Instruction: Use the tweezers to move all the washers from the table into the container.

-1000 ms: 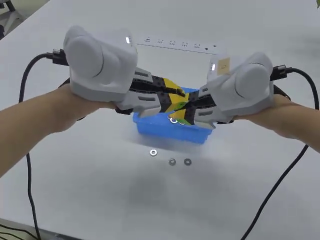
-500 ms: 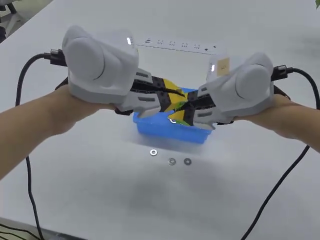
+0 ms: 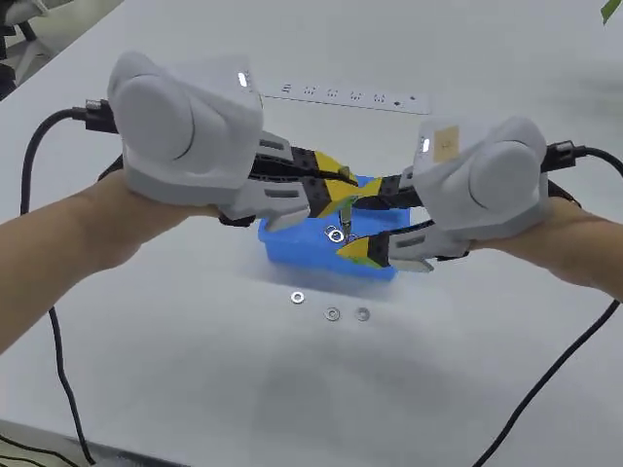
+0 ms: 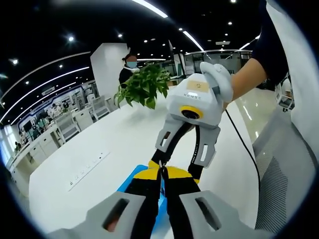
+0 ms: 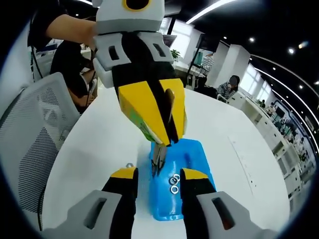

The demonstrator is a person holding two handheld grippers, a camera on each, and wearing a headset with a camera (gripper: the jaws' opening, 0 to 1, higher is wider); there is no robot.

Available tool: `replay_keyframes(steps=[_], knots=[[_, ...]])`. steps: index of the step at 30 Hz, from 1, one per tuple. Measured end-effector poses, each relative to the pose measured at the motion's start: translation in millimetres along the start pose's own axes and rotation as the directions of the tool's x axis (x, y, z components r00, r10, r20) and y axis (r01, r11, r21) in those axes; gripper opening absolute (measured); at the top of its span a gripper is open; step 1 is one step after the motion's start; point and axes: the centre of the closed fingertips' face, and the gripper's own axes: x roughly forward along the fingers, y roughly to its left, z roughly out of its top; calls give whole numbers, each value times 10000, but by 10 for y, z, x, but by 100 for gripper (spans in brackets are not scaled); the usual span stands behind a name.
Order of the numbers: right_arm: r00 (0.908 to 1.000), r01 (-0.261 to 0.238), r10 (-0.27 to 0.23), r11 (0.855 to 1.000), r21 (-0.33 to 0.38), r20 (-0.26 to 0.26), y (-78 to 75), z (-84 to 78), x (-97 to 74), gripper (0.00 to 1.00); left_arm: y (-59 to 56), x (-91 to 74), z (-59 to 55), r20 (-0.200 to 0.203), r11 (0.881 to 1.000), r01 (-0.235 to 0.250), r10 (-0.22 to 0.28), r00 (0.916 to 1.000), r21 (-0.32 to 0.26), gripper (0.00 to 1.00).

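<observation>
Gripped thin metal tweezers (image 3: 344, 214) fast in the left tool (image 3: 336, 185), tips hanging below it over the blue rectangular plastic container (image 3: 292, 248), so that any drop would land inside. Held the right tool (image 3: 358, 219) released, jaws wide on either side of the tweezers, seemingly to let them spring apart. Noted a few small silver ring washers (image 3: 336, 234) in the container under both tools, and three more washers (image 3: 333, 313) on the white bench (image 3: 195, 389), nearer the person than either tool, not yet fetched

Container (image 3: 302, 251) on the table (image 3: 292, 389), washers (image 3: 332, 313) in front
Three washers lie in a row just before the container; further washers (image 3: 336, 234) sit inside it, below the tweezers (image 3: 345, 212); a power strip (image 3: 343, 95) lies behind.
</observation>
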Motion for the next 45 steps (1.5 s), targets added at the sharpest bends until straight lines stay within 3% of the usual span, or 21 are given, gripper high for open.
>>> replay_keyframes(steps=[6,13,22,26,31,36,45], knots=[[9993,35,-52,9991,429,375,119,32,-91,37,-44,-91,-18,29,9994,-316,316,9995,-118,6],[9997,-156,148,9987,485,182,347,-103,-207,41,-146,-175,-94,23,9983,-472,473,9989,-336,6],[9998,-31,10,9938,1113,192,520,-227,-334,44,-261,-232,-87,280,9984,-471,480,9985,-315,6],[9998,-192,194,9926,1196,-7,665,-321,-326,46,-329,-245,-160,271,9982,-370,383,9989,-465,6],[9987,-428,464,9893,1397,-221,836,-445,-296,48,-455,-187,-312,130,9962,-219,231,9996,-848,6],[9986,-418,466,9849,1679,-247,913,-509,-289,52,-540,-62,-419,146,9937,-98,114,9998,-1112,6],[9988,-342,417,9710,2368,-265,968,-634,-301,61,-568,109,-425,694,9942,190,-117,9975,-1054,6]])
